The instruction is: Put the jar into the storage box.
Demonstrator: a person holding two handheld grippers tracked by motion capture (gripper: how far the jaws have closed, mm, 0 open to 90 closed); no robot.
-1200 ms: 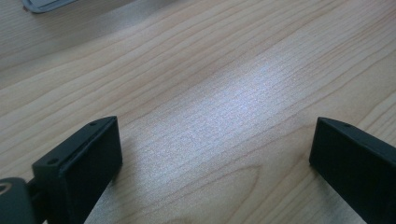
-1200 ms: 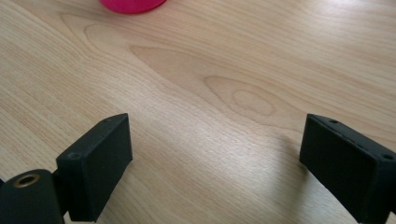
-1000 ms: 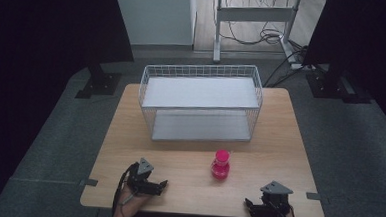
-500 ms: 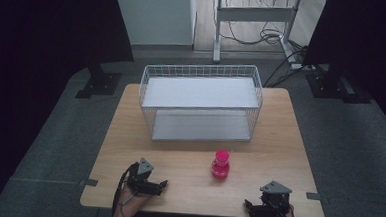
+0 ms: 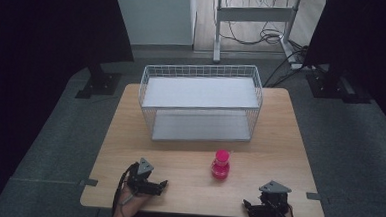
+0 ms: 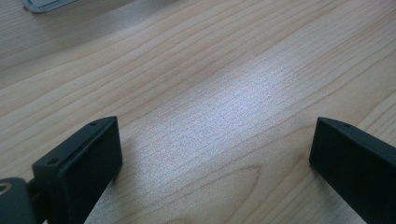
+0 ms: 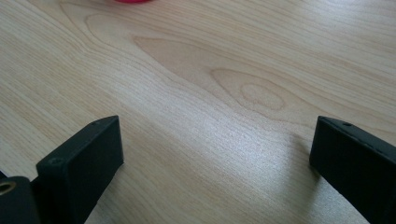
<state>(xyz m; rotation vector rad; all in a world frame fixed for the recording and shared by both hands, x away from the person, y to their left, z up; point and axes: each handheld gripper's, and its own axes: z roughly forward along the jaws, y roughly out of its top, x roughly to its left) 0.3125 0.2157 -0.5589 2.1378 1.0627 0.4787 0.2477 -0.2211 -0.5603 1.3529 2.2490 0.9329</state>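
Note:
A pink flask-shaped bottle [image 5: 220, 165] stands upright on the wooden table [image 5: 188, 153], in front of a white wire basket [image 5: 200, 101] with a grey shelf inside. My left gripper [image 5: 163, 185] rests near the table's front left edge, left of the bottle. Its jaws are open over bare wood [image 6: 212, 140]. My right gripper [image 5: 246, 205] lies at the front right edge, open, with nothing between its fingers [image 7: 212, 140]. Its jaws have just been closing a little. A sliver of the pink bottle [image 7: 133, 1] shows at the top of the right gripper view.
The wire basket takes up the far half of the table. Black stands [image 5: 100, 81] sit on the floor at both far corners. A metal desk frame with cables [image 5: 255, 21] stands behind the table.

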